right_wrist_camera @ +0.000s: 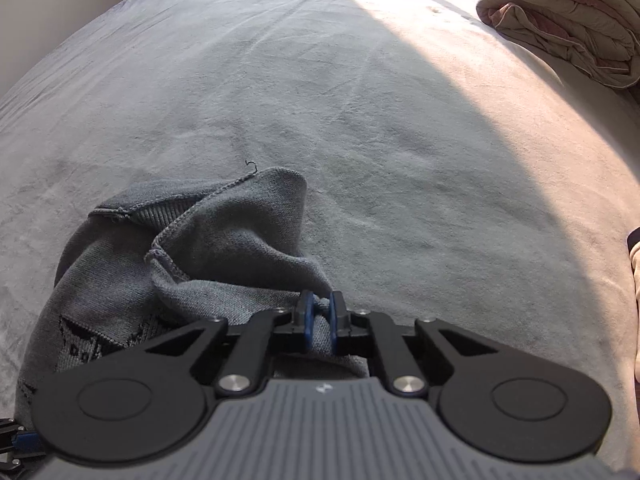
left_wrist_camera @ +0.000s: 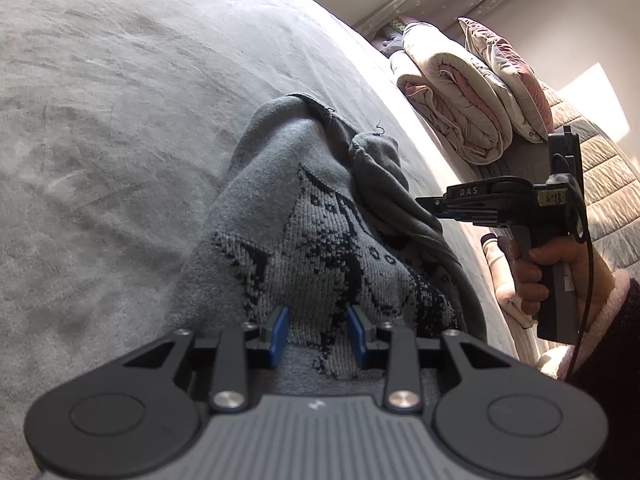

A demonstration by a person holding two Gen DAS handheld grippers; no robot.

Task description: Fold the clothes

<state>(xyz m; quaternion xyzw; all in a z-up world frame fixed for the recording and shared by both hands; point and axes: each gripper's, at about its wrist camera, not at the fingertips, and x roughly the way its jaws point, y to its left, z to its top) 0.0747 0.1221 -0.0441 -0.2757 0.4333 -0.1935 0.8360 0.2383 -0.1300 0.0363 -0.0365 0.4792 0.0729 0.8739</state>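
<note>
A grey knitted sweater (left_wrist_camera: 320, 240) with a dark woven pattern lies bunched on a grey bed cover (left_wrist_camera: 120, 140), near the edge closest to the person. Its upper part is folded over itself, and a loose dark thread (right_wrist_camera: 251, 165) sticks up from the stitched hem.

The right gripper (right_wrist_camera: 319, 316) has its blue pads (right_wrist_camera: 307, 320) drawn together on a fold of the sweater at the garment's right edge; cloth fills the narrow gap between them. In the left wrist view the same tool enters from the right, its tips buried in the fabric, held by a hand (left_wrist_camera: 536, 272) wrapped around the grip, with a pale fleecy sleeve (left_wrist_camera: 600, 320) behind it. White letters on the tool's black body read "DAS" (left_wrist_camera: 467, 192); a small yellowish tag (left_wrist_camera: 549, 197) carries handwritten characters, seemingly "6-12", though not surely legible. A black cable (left_wrist_camera: 586, 280) hangs from the tool.

The left gripper (left_wrist_camera: 319, 334) rests over the patterned front of the sweater with its blue pads standing apart, knit visible between them; whether they press the cloth cannot be told.

Folded cream and pink quilts (left_wrist_camera: 460, 104) are stacked at the far side of the bed, with a cushion (left_wrist_camera: 504, 68) leaning beside them. Sunlight falls across that side.
</note>
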